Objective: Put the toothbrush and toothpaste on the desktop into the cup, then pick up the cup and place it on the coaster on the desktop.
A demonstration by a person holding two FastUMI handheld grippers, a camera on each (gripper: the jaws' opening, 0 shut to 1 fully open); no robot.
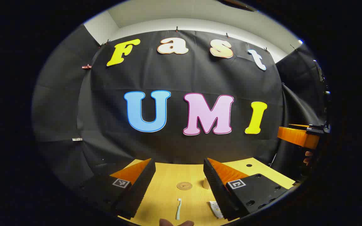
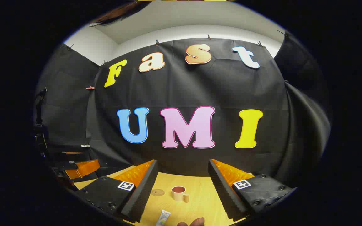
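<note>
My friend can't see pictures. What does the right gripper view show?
An open claw points over a yellow table with a small cup, a round coaster left of it, and a toothpaste tube nearer the camera. Black cloth hangs behind.

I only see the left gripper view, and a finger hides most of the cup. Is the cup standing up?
Observer: Yes, in the right gripper view the cup stands upright, mouth open.
Operator: Is anything in it?
Observer: Nothing that I can see; the toothpaste lies on the table nearer the camera.
Operator: Is it on the coaster?
Observer: No, the coaster lies beside it, apart.
</note>
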